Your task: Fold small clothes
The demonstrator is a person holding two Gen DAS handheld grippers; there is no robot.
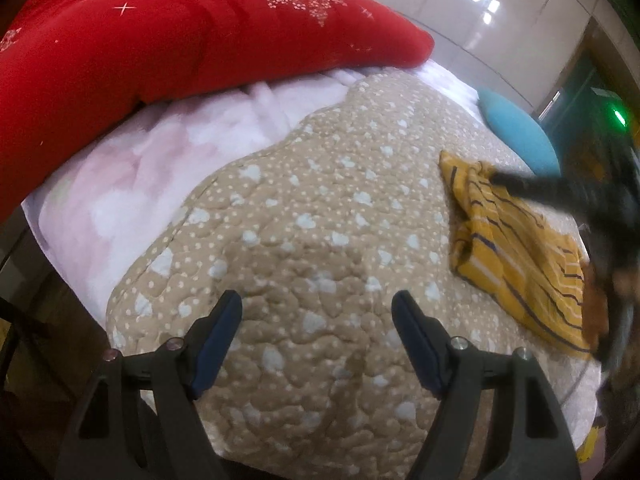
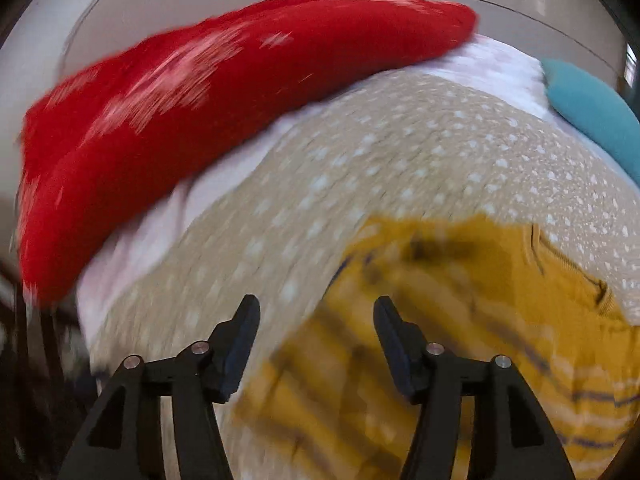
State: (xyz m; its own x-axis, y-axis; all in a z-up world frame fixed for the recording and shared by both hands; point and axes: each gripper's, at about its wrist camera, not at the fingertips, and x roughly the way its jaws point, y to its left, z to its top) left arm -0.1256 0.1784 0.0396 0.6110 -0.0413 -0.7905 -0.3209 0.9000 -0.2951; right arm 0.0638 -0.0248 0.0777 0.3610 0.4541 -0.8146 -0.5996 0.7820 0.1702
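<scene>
A small yellow shirt [image 1: 516, 256] with dark and pale stripes lies crumpled on a beige quilt [image 1: 304, 240] that covers the bed. The quilt, dotted with pale hearts and spots, serves as landmark for the rest.

Beyond the quilt's far edge a pale pink blanket [image 1: 140, 168] shows, and on top of that lies a thick red duvet [image 1: 168, 40] with a pink flower and sparkle print. At the quilt's far right corner sits a blue cushion [image 1: 516, 132], just past the shirt. Glossy white cupboard doors [image 1: 460, 4] stand behind the bed.

The left gripper [image 1: 316, 304] hangs over the bare middle of the quilt, left of the shirt and apart from it; its fingers [image 1: 218, 340] stand wide with nothing between them.

The right gripper [image 2: 316, 312] is over the quilt's right part, at the shirt's left edge. Its fingers [image 2: 394, 344] stand wide; the cloth lies below them and the pads do not press on it. This view is blurred, so the shirt's folds cannot be made out. In the left wrist view one dark finger [image 1: 532, 188] of the right gripper crosses over the shirt's upper part and hides some of it. A green light [image 1: 616, 116] glows on it.

No writing or label can be read anywhere.
</scene>
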